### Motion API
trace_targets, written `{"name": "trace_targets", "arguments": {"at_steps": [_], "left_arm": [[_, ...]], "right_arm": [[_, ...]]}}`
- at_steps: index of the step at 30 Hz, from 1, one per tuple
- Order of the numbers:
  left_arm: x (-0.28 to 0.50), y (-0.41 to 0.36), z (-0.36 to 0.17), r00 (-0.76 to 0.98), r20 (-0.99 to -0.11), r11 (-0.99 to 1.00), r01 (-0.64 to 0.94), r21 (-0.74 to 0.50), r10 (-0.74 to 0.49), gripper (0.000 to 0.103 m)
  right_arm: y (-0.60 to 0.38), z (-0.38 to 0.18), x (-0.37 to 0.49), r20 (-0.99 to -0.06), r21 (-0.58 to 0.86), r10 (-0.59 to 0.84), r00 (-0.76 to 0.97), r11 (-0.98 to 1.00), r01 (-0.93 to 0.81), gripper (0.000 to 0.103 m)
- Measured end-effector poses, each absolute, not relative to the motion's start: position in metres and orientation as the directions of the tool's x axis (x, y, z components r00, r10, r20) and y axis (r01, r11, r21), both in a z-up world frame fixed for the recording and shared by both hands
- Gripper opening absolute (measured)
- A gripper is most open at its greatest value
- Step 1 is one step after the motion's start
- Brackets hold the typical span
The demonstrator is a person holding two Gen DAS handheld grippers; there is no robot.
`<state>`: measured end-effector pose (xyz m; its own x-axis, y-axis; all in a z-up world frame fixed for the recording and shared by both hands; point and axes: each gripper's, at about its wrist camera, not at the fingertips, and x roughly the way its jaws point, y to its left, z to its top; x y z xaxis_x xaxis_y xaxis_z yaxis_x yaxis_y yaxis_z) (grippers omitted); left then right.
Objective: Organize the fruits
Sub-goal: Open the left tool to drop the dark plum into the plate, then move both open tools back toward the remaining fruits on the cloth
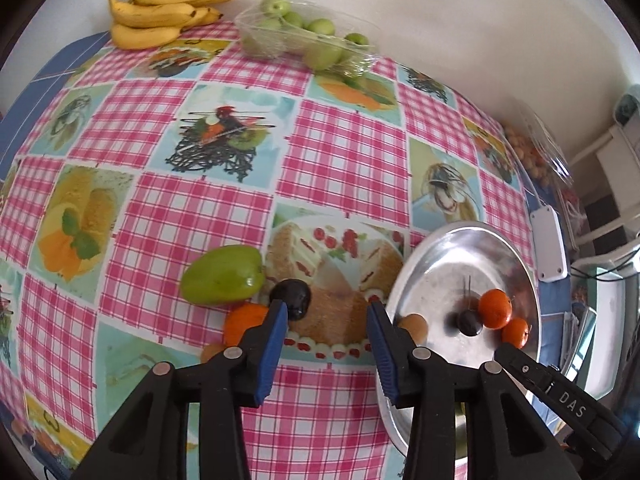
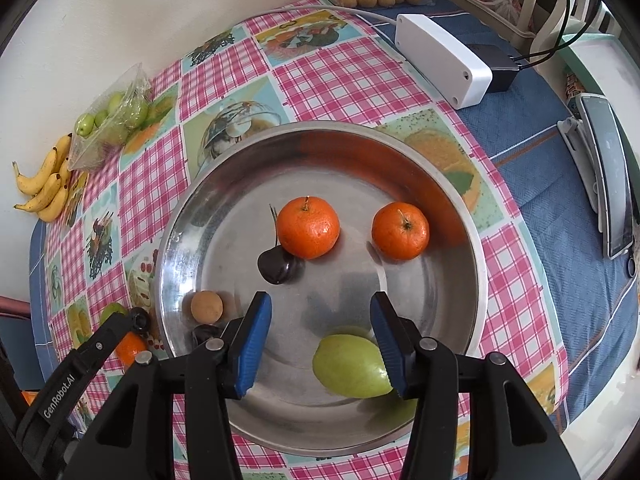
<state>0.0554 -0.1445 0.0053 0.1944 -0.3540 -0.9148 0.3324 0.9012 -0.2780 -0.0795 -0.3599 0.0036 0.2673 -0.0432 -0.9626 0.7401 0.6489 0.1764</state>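
Now the fruits are being gathered into the steel plate (image 2: 188, 216), and several are still waiting outside it on the tabletop (image 1: 168, 208). The left gripper (image 1: 328, 312) is hanging with its jaws parted and nothing between them, just above a dark plum (image 1: 294, 299), a green mango (image 1: 222, 275) and an orange (image 1: 242, 320) lying close together beside the plate's rim. The right gripper (image 2: 320, 316) is standing over the plate, jaws apart and empty, with a second green mango (image 2: 352, 366) lying just under its right finger; two oranges (image 2: 308, 227), a dark cherry (image 2: 276, 266) and a small brown fruit (image 2: 206, 307) are already sitting inside.

Judging from this, the next pick is falling to the left gripper. The plum is sitting right at its left fingertip, so it is worth shifting sideways until the plum is centred between the pads, then coming straight down. Closing gently is mattering here, since round smooth fruit is likely to squirt out or roll against the orange. Setting it in the plate's bare middle is avoiding knocks.
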Motion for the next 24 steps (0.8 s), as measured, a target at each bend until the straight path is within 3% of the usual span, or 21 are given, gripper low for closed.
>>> {"name": "trace_targets", "arguments": {"at_steps": [5, 7, 13, 21, 23, 24], "left_arm": [[0.0583, -0.1398, 0.0036, 0.192, -0.916, 0.906, 0.317, -0.281, -0.352, 0.046], [0.0582, -0.1399, 0.0032, 0.193, -0.918, 0.908, 0.315, -0.277, -0.347, 0.048], [0.0580, -0.1409, -0.0007, 0.199, -0.932, 0.921, 0.313, -0.234, -0.304, 0.069], [0.0597, -0.1396, -0.0050, 0.220, -0.940, 0.934, 0.304, -0.186, -0.259, 0.091], [0.0600, -0.1388, -0.0053, 0.231, -0.940, 0.937, 0.302, -0.174, -0.249, 0.103], [0.0601, -0.1385, -0.0052, 0.241, -0.939, 0.939, 0.303, -0.166, -0.244, 0.103]], "right_arm": [[-0.3582, 0.0015, -0.0782, -0.965, 0.168, -0.045, 0.259, 0.651, 0.740, 0.053], [-0.3585, 0.0008, -0.0792, -0.965, 0.168, -0.046, 0.257, 0.646, 0.744, 0.058], [-0.3595, 0.0001, -0.0798, -0.965, 0.166, -0.052, 0.256, 0.637, 0.753, 0.080], [-0.3596, -0.0003, -0.0819, -0.966, 0.160, -0.062, 0.253, 0.624, 0.765, 0.082], [-0.3595, -0.0006, -0.0824, -0.965, 0.160, -0.064, 0.253, 0.621, 0.767, 0.083], [-0.3594, -0.0004, -0.0827, -0.965, 0.160, -0.066, 0.254, 0.621, 0.768, 0.091]]}}
